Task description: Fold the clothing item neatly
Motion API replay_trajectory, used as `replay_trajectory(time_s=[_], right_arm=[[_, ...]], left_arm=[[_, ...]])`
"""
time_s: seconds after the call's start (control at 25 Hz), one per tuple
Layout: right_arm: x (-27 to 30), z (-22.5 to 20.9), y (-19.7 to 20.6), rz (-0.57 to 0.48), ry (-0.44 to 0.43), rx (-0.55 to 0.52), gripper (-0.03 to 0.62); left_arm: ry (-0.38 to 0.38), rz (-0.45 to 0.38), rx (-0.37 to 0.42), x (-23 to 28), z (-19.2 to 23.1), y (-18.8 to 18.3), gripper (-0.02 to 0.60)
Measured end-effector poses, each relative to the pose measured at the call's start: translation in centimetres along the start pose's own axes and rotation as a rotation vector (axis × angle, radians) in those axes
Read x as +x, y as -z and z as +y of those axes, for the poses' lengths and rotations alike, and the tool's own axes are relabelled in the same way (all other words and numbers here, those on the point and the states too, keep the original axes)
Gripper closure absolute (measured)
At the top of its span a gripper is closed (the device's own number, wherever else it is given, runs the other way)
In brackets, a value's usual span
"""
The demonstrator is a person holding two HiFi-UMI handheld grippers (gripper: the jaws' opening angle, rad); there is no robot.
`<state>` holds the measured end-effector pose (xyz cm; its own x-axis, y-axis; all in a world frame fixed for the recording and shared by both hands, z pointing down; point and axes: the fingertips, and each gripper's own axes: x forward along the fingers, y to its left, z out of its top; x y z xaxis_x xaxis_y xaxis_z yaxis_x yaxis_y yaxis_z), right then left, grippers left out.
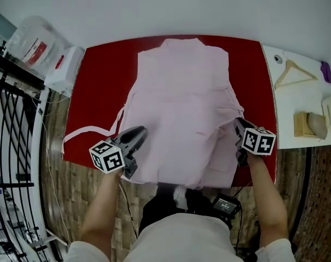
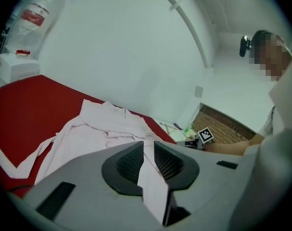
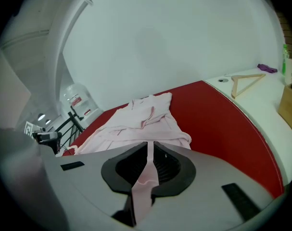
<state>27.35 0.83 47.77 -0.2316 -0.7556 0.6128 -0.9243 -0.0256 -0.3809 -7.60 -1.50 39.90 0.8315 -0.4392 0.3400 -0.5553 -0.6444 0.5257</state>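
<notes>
Pink garment point(image 1: 181, 91) — pinched by left gripper point(image 1: 138, 133), right gripper point(image 1: 239, 125).

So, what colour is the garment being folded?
The garment is plain pale pink, with no pattern. It shows best in the head view.

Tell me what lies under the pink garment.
A red tabletop shows on both sides of the pink garment, so the garment lies on that. Whatever else sits beneath the cloth is covered.
</notes>
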Motion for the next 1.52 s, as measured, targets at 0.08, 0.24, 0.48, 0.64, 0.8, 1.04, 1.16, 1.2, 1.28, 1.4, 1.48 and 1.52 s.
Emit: replay_trajectory(time_s=[0.08,0.24,0.48,0.64,0.8,1.04,1.16,1.2,1.28,1.4,1.48,1.52], right_arm=[[-0.4,1.0,-0.1,-0.008,-0.013,-0.021,0.565],[-0.6,4.2,-0.7,-0.019,-0.024,-0.212,0.565],[0.3,10.6,-0.3,-0.024,-0.079,-0.456,0.565],[1.4,14.6,1.2,-0.001,-0.102,-0.492,0.565],[2.9,18.3,2.7,0.017,-0.090,-0.501,0.565],[5.8,25.9,5.7,0.049,-0.074,-0.498,0.565],[7.7,29.9,6.8,0.062,-0.078,-0.527,0.565],[8.2,31.2,7.1,0.064,-0.080,-0.536,0.565],[9.2,34.0,7.6,0.068,-0.089,-0.552,0.565],[10.8,38.8,8.6,0.077,-0.122,-0.585,0.565],[12.1,42.5,9.6,0.091,-0.166,-0.615,0.565],[12.8,44.5,10.2,0.099,-0.193,-0.632,0.565]], left_arm=[[-0.025,-0.031,-0.001,-0.9,-0.6,0.3,0.530],[-0.085,-0.091,-0.013,-2.9,-1.1,0.4,0.560],[-0.142,-0.115,-0.026,-6.1,0.2,1.2,0.566],[-0.175,-0.119,-0.028,-8.6,2.7,2.0,0.566],[-0.174,-0.121,-0.039,-11.0,5.7,2.6,0.566],[-0.131,-0.102,-0.074,-15.9,11.1,3.7,0.565],[-0.131,-0.120,-0.087,-18.6,13.9,3.9,0.565],[-0.132,-0.126,-0.089,-19.5,14.8,3.8,0.566],[-0.131,-0.136,-0.092,-21.2,16.1,3.7,0.566],[-0.137,-0.149,-0.093,-24.0,17.8,3.7,0.565],[-0.160,-0.168,-0.106,-26.0,19.1,4.0,0.565],[-0.174,-0.179,-0.116,-26.9,19.8,4.2,0.565]])
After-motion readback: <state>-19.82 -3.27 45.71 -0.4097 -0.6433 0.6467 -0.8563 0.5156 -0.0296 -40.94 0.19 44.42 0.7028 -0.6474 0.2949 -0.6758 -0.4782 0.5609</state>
